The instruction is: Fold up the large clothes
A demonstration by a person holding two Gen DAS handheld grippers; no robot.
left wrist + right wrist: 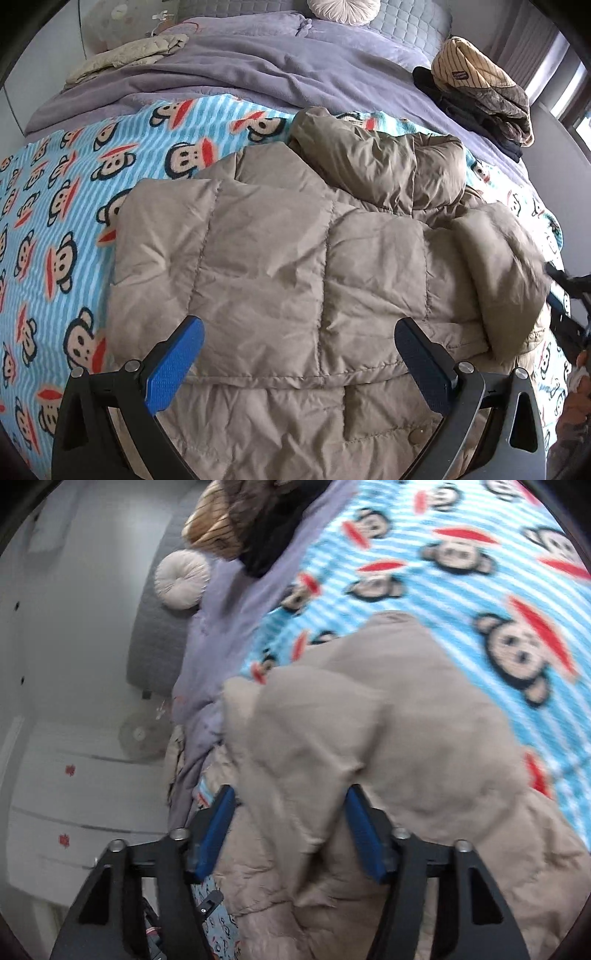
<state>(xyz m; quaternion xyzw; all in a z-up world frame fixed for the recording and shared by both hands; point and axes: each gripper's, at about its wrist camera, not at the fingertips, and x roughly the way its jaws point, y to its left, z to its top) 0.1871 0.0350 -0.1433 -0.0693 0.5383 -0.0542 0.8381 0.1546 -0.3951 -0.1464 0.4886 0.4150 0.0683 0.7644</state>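
Note:
A tan puffer jacket lies partly folded on a blue monkey-print blanket on the bed. My left gripper is open and empty just above the jacket's near part, blue pads wide apart. My right gripper shows blurred in the right wrist view, its jaws closed on a bunched fold of the jacket, lifting it at the jacket's right side. The right gripper's black frame shows at the right edge of the left wrist view.
A purple blanket covers the far half of the bed. A folded cream garment lies at the far left. A pile of striped and dark clothes sits at the far right. A round cushion rests by the grey headboard.

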